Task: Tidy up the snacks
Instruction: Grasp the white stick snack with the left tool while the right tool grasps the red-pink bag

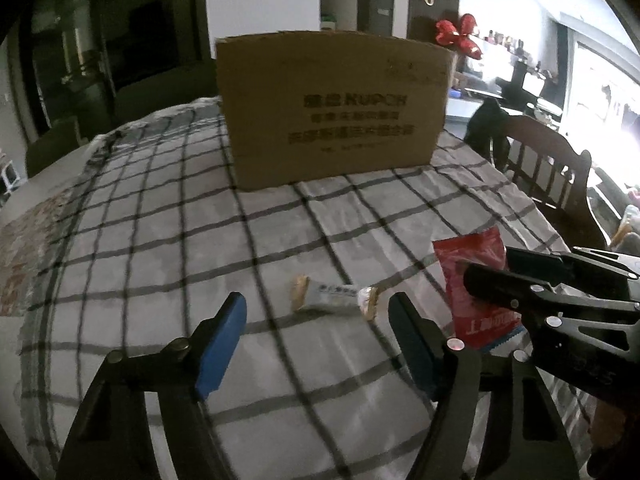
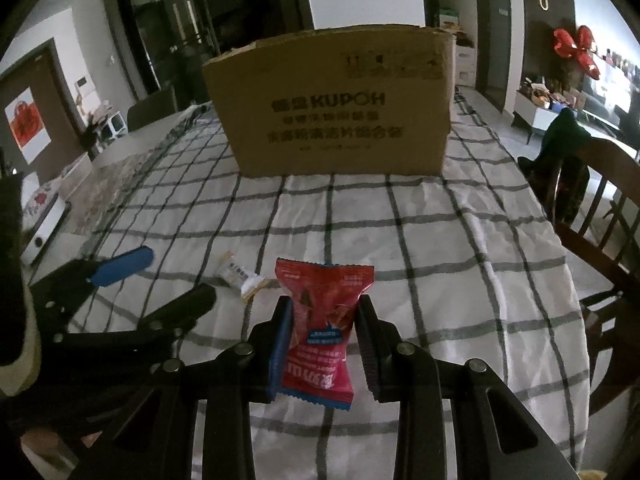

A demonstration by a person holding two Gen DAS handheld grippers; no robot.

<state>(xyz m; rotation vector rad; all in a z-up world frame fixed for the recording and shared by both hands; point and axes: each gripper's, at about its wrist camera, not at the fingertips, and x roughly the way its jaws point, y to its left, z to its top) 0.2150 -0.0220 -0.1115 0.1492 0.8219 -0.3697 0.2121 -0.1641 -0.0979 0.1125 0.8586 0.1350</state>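
A red snack packet (image 2: 320, 360) stands upright between the fingers of my right gripper (image 2: 324, 307), which is shut on it a little above the checked tablecloth (image 2: 440, 260). In the left wrist view the same red packet (image 1: 472, 264) shows at the right, with the right gripper (image 1: 490, 267) clamped on it. A small white snack bar (image 1: 334, 298) lies flat on the cloth just beyond the tips of my left gripper (image 1: 316, 304), whose blue pads stand open and apart from it. A big cardboard box (image 1: 332, 112) sits at the far end of the table.
A dark wooden chair (image 2: 592, 208) stands along the table's right side. At the left the checked cloth ends and a patterned table cover (image 2: 100, 196) runs to the table edge. A red bow (image 2: 576, 46) hangs in the room behind.
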